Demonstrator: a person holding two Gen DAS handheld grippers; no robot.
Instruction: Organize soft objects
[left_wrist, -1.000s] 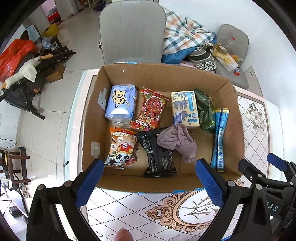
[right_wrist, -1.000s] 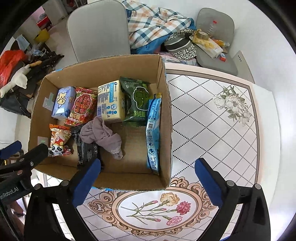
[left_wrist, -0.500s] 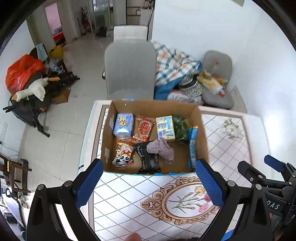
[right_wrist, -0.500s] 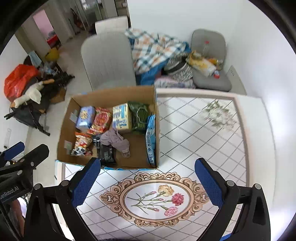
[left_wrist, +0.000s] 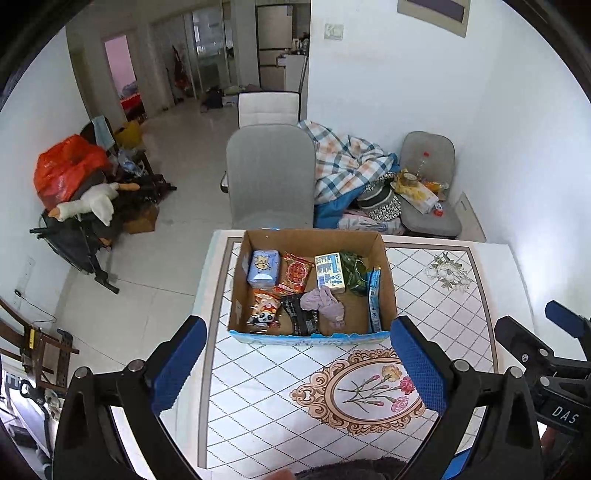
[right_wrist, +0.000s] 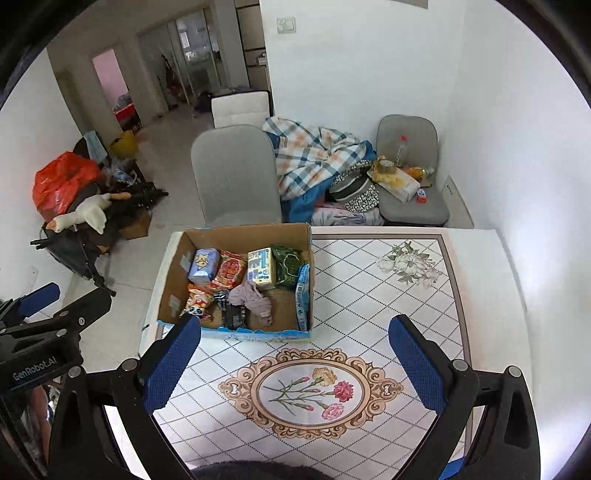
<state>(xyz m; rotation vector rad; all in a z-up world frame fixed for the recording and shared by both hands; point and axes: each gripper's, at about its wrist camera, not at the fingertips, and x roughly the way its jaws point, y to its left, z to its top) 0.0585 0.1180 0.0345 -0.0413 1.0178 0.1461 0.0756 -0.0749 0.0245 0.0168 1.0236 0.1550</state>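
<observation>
Here, both of my tools are held high above the table (left_wrist: 258, 398), well apart from the cardboard box (left_wrist: 310, 236). My left gripper (left_wrist: 295, 363) has its blue pads spread wide with nothing between them; my right gripper (right_wrist: 295, 363) is likewise spread wide and empty. From the left wrist view the right gripper shows at the right edge; from the right wrist view the left one shows at the left edge.

Surface: white tabletop with a diamond grid, an ornate oval flower medallion (right_wrist: 308, 393) near me and a pale flower print (right_wrist: 408, 264) toward the far right corner. The box sits at the far left part of the table, its far wall at the table's edge.

Box contents: a mauve cloth (left_wrist: 325, 304) lies crumpled in the middle, partly over a black packet (left_wrist: 301, 319). Along the far wall stand a blue tissue pack (left_wrist: 263, 267), a red snack bag (left_wrist: 297, 271), a yellow carton (left_wrist: 330, 275) and a green bag (left_wrist: 352, 273). A panda snack bag (left_wrist: 264, 308) lies at the near left, and a blue sachet (left_wrist: 373, 304) stands against the right wall.

Room: a grey chair (left_wrist: 271, 181) stands just behind the box. To its right, a plaid blanket (left_wrist: 343, 162) is heaped beside a second grey chair (left_wrist: 428, 184) loaded with clutter. By the left wall, an orange bag (left_wrist: 64, 168) and a white plush goose (left_wrist: 92, 205) sit on dark gear. Pale tile floor runs back to a doorway.
</observation>
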